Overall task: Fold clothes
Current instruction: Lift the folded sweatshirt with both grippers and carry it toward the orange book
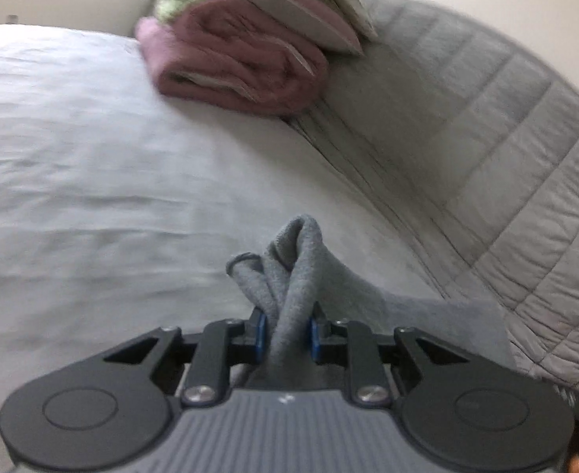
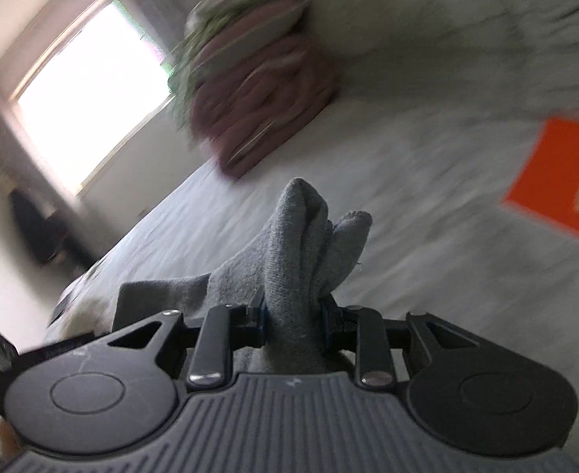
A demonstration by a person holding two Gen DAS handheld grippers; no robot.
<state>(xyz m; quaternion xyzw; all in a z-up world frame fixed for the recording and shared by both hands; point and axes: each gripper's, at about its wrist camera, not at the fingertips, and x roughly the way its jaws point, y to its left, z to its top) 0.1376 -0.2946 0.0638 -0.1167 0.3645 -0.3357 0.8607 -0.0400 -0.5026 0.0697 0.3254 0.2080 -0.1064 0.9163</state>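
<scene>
Left tongs (image 1: 287, 333): clamped on a bunched fold of grey garment (image 1: 289, 272), held above the white bed sheet (image 1: 92, 157). Right tongs (image 2: 294, 325): likewise clamped on the same grey garment (image 2: 301, 244). Folded maroon towels (image 1: 242, 63) are stacked farther back on the bed, beside a grey quilt (image 1: 486, 118). Orange item (image 2: 557, 173) is seen at right.
</scene>
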